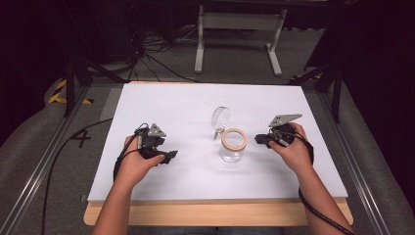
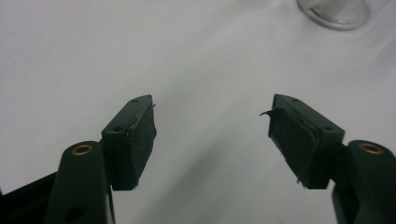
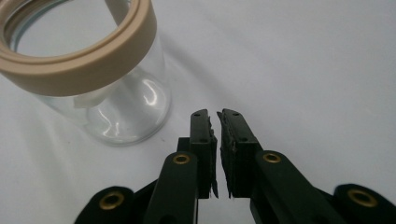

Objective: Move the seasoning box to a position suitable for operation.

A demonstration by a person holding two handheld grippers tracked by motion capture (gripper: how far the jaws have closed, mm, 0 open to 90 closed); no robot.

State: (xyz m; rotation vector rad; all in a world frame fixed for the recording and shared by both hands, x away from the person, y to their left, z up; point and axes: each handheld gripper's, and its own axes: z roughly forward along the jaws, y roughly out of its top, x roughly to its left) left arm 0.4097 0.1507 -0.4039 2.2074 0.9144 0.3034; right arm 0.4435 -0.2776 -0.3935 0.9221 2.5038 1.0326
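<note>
bright white table [image 1: 186, 112], dark surroundings, soft shadows, slightly blurry pictures.

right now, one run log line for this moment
left gripper: open, empty | right gripper: shut, empty, beside jar | glass jar: upright, hinged lid open

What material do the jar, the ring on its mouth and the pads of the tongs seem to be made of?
The jar looks like clear glass: the table shows through it, with bright glints on its wall. The ring looks like matte beige rubber or plastic, without any shine; which one is unclear. The pads look like dark, dull rubber or foam, with frayed edges.
</note>
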